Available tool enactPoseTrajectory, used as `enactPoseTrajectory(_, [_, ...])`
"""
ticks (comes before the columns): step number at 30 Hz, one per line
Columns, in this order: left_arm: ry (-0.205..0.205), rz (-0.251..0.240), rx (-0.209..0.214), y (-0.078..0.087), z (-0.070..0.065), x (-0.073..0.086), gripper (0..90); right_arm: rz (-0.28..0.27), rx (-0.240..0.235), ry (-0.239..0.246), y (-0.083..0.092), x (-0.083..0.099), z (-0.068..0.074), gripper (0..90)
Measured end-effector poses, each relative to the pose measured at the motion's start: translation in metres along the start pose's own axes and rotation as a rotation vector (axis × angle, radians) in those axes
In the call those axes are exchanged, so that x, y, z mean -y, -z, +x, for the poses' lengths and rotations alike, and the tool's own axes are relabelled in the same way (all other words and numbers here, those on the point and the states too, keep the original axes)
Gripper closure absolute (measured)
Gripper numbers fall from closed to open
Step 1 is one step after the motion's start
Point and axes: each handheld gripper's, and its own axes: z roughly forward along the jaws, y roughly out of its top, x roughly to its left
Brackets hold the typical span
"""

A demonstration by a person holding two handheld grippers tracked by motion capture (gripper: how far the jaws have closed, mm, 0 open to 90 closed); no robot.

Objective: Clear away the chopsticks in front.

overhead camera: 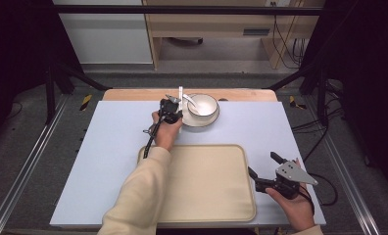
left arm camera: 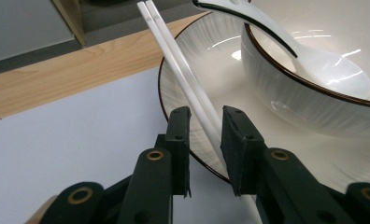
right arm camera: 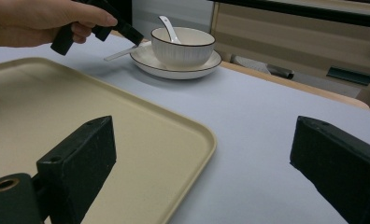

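Note:
A pair of white chopsticks [left arm camera: 174, 51] rests with its near end on the rim of a white plate [left arm camera: 206, 51]. My left gripper [left arm camera: 206, 112] straddles that end. The sticks lie against one jaw with a thin gap to the other, so it is open. On the plate stands a white bowl [left arm camera: 314, 93] with a dark rim and a white spoon [left arm camera: 323, 65] in it. In the high view my left gripper [overhead camera: 175, 105] is just left of the bowl [overhead camera: 204, 105]. My right gripper [overhead camera: 261, 163] hovers wide open and empty beside the beige tray [overhead camera: 206, 181].
The tray [right arm camera: 57, 102] lies on the pale blue mat [overhead camera: 113, 137] in front of me. A strip of wooden table edge [overhead camera: 133, 94] runs behind the plate. Black frame rails flank the table, and cables trail at the right.

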Motion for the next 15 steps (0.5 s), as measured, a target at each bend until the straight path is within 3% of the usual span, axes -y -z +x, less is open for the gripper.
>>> enactPoseTrajectory(5, [0.014,0.009,0.001,-0.004,-0.002,0.002,75.2,0.003,-0.001,-0.002,0.0,0.0,0.0,7.2])
enactPoseTrajectory(15, [0.093,-0.01,-0.02,-0.012,-0.005,0.003,79.1,0.002,-0.007,-0.005,-0.001,0.001,0.001,7.3])
